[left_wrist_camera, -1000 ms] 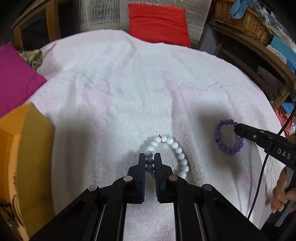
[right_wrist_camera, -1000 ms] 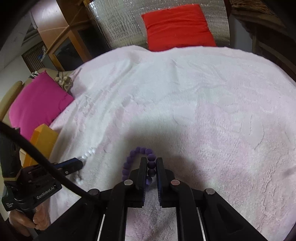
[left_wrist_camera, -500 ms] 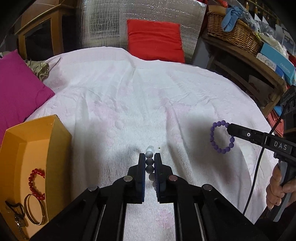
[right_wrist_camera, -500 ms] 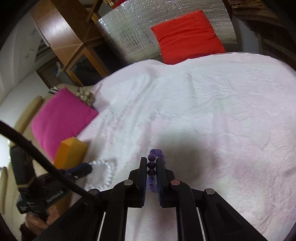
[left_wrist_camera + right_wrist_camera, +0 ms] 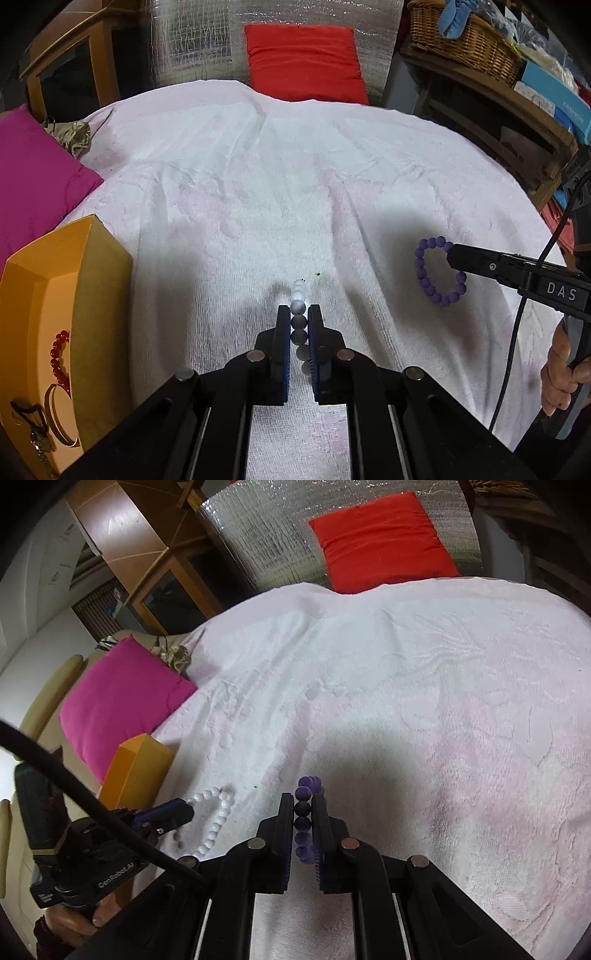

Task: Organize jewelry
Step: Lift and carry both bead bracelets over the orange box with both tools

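Note:
My left gripper is shut on a white bead bracelet and holds it above the white towel; the bracelet hangs edge-on between the fingers. It also shows in the right wrist view, held by the left gripper. My right gripper is shut on a purple bead bracelet, lifted off the towel. In the left wrist view the purple bracelet hangs from the right gripper. An orange box at the left holds a red bead bracelet and a gold bangle.
White towel covers the surface. A magenta cushion lies at the left, a red cushion at the back. A wooden shelf with a wicker basket stands at the right. The orange box also shows in the right wrist view.
Both grippers have lifted their bracelets off the towel. The left view has pulled back and up, bringing the orange box and its contents into sight.

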The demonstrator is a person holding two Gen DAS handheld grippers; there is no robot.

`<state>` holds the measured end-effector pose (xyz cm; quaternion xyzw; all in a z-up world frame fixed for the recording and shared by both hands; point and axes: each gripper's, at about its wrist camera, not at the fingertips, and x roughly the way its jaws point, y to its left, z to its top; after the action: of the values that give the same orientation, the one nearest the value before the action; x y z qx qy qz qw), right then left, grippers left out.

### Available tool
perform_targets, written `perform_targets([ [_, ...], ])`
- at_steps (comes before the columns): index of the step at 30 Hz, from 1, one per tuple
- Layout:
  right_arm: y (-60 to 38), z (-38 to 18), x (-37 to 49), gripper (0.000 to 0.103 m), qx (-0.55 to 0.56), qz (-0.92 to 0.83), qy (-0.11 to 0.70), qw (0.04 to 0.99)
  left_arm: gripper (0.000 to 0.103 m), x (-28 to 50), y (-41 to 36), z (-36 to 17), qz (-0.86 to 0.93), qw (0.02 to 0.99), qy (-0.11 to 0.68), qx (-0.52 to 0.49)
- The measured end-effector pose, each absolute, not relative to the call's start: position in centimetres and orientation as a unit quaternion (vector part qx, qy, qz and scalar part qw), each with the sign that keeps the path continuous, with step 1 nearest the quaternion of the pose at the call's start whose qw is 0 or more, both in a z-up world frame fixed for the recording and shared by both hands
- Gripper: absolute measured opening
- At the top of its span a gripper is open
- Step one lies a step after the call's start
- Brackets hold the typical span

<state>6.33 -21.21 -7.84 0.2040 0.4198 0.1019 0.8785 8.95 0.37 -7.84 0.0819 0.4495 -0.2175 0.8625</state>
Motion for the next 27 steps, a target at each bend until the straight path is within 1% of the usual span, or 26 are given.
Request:
perform_targets([
  [6,-21.36,-8.28,6.38,0.011,0.201,0.098,0.430,0.875,0.009,8.76,0.00,-7.90,-0.214,0.863,0.446,0.097],
  [27,-21.51,-7.48,5.96,0.011,0.200,0.095,0.416,0.882,0.009,8.25,-0.10,-7.23,-0.195,0.874,0.428,0.123],
])
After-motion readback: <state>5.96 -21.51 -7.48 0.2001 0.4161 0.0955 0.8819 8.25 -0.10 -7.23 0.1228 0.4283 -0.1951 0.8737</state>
